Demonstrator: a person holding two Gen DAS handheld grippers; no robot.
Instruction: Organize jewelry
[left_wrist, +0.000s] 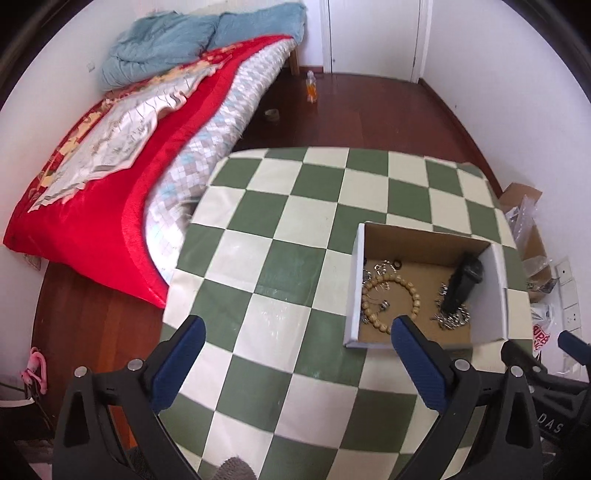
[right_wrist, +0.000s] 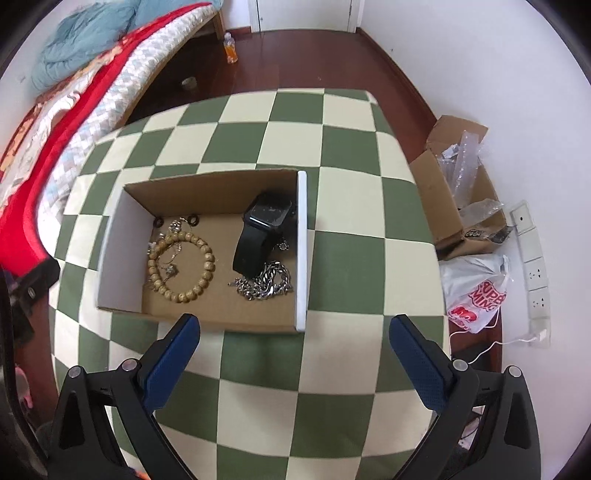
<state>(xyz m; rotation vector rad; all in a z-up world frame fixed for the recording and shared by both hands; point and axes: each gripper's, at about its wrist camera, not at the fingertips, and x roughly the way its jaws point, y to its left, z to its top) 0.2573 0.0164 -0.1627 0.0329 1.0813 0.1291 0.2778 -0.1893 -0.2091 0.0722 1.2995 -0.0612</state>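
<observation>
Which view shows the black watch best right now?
The right wrist view: the black watch lies in the cardboard box with its face and strap plain. The left wrist view shows the watch smaller, blurred, against the box's right wall.

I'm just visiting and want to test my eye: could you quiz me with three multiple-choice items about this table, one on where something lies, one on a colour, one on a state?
1. Where does the black watch lie?
A. in the cardboard box
B. on the bed
C. on the floor

2. What colours is the tablecloth?
A. red and blue
B. green and cream
C. black and white

3. How is the right tool?
A. shut on the bead bracelet
B. shut on nothing
C. open, holding nothing

Answers: 1 A, it lies inside the box beside the silver chain. 2 B, checkered squares. 3 C, its fingers stand wide apart over the cloth.
</observation>
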